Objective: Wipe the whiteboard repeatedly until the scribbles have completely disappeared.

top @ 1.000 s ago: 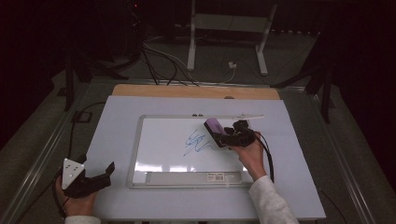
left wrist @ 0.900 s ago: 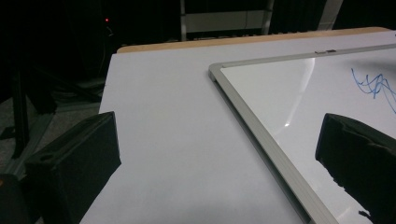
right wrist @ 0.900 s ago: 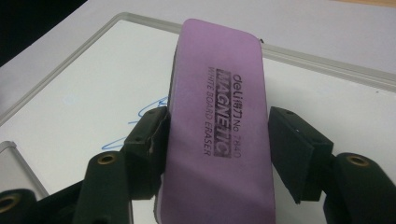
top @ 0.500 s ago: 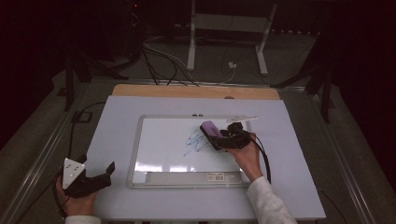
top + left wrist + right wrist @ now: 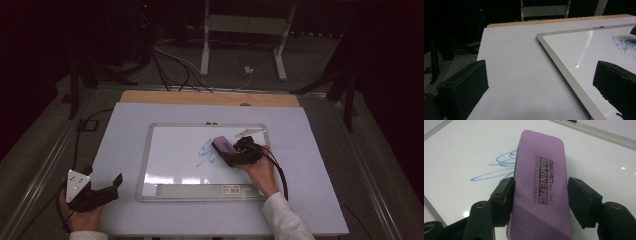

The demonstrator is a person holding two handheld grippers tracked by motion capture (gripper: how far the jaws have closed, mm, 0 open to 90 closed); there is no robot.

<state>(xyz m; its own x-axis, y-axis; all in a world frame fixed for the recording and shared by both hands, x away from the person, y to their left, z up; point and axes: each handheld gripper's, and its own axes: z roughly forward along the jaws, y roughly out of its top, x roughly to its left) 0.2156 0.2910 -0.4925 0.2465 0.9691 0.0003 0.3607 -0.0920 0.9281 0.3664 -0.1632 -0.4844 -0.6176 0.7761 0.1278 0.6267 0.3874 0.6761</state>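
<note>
The purple oblong whiteboard eraser [image 5: 540, 182] sits clamped between the two black jaws of the right gripper [image 5: 540, 195], which presses on its long sides; its far end reaches past the jaws toward a blue marker scribble [image 5: 496, 168] on the glossy white surface. The right gripper view alone lets its printed face be read: "deli", "MAGNETIC" and "WHITE BOARD ERASER". In the high view the same eraser [image 5: 223, 145] is a small lilac block at the front of the right gripper [image 5: 231, 152], lying at the right edge of the scribble [image 5: 207, 151], near the middle of the silver-framed rectangular whiteboard [image 5: 165, 197]. That view also shows the pale sheet covering the table [image 5: 310, 150], a small white object [image 5: 248, 132] lying near the board's upper right corner, and the left gripper [image 5: 112, 187] held over the sheet's lower left corner, well apart from the board. The left gripper view shows its jaws standing wide with nothing between them, the board's frame corner [image 5: 539, 37] and a piece of the scribble [image 5: 625, 45]. Counted: one eraser, one board, one scribble, two grippers.
</note>
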